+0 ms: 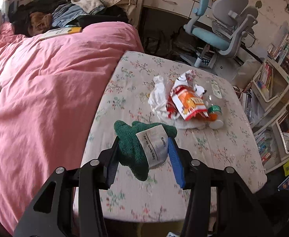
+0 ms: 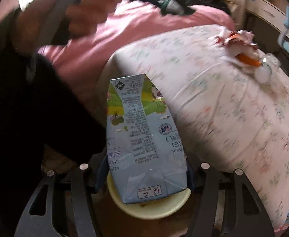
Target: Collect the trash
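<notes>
- Nearest us in the left wrist view: left gripper [image 1: 144, 154], jaws clamped on a green knitted piece [image 1: 132, 148] with a silver label [image 1: 154, 146] wrapped round it; blue pad on one side, black on the other, both pressing on it.
- Green piece is lifted off the floral-sheet surface [image 1: 203, 154], hanging over its near half; long axis runs from far-left down toward us, lower end drooping free below the pads.
- Label text runs roughly along that same axis, reads sideways to us.
- Right wrist view: right gripper [image 2: 142, 177] grips a light-blue milk carton [image 2: 142, 134] by its lower sides, jaws closed on it.
- Carton long axis points away from the camera along the fingers, folded bottom end nearest us, the other end toward the pink duvet [image 2: 144, 25]; printing upside-down to us.
- Below the carton's near end we see a pale round container [image 2: 154, 209], only its rim showing; we can't tell what is inside it, or whether the carton touches it. It sits off the near edge of the floral surface.
- Remaining trash pile near the far right corner of the floral surface: crumpled white paper [image 1: 158, 96], red-orange snack wrapper [image 1: 188, 102] lying on top of it, small bottle with orange contents [image 1: 215, 116] on its side, cap end toward the near right edge.
- Pile lies well apart from both held items.
- Pink duvet borders the floral surface along its left edge; clothes heap [image 1: 65, 13] at the duvet's far end.
</notes>
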`<state>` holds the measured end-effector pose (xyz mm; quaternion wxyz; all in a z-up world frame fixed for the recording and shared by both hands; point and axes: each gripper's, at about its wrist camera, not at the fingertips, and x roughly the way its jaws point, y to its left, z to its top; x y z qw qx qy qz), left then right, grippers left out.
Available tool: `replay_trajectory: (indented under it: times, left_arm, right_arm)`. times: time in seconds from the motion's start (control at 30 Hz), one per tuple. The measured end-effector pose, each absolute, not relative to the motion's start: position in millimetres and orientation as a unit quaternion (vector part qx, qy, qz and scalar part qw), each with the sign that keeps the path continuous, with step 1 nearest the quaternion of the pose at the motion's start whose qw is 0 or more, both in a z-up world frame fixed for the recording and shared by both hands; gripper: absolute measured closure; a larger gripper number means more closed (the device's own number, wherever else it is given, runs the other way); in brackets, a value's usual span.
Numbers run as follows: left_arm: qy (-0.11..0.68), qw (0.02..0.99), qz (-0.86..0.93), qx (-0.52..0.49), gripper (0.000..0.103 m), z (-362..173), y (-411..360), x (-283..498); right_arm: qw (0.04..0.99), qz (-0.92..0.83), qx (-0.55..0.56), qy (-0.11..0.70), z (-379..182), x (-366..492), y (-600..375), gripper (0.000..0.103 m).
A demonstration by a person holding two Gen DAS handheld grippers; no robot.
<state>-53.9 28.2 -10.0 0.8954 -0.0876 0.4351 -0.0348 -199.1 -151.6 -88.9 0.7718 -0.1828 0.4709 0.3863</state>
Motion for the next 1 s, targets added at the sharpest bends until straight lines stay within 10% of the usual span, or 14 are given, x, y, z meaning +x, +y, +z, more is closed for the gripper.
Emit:
replay_trajectory:
  times: [0.67,0.83,1.0]
  left_arm:
    - [0.537,0.832,-0.137,0.021,0.054,-74,-53,-170]
    - [0.532,0.835,-0.123,0.073,0.021,-79,-69,-180]
    - [0.501,0.861,-0.08,0.048,0.016,-64,-52,-175]
  right_arm:
    - [0.908,0.191,-0.03,0.373,-48,-168,-233,0.017]
    - [0.919,0.163,0.009,0.36,-43,-166,-255,0.016]
    - [0.915,0.16,0.016,0.369,-48,-163,-257,0.015]
